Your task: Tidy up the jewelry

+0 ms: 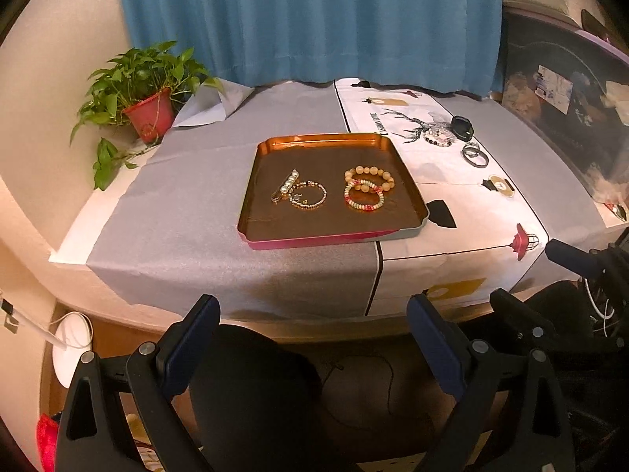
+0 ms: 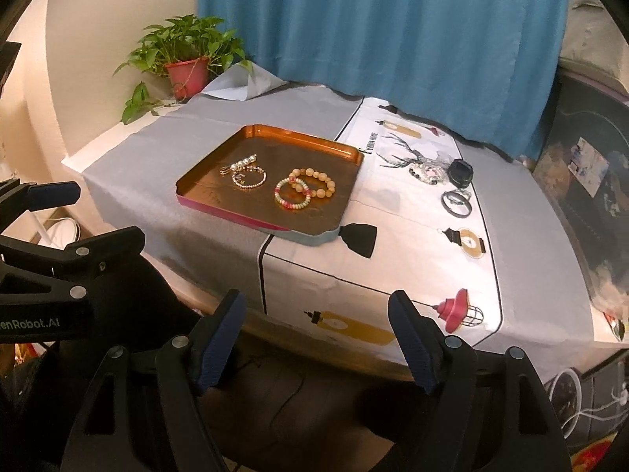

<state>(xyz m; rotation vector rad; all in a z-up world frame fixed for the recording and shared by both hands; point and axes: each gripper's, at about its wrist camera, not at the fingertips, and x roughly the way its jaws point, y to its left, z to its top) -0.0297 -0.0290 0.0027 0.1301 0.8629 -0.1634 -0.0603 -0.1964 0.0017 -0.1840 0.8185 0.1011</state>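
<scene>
While your grippers hang short of the table edge, the left gripper and right gripper both stand wide with nothing between their fingers. On the tray lie two bead bracelets, a chain bracelet and a pearl clip. Right of the tray lie a dark bracelet, a ring and a black box.
</scene>
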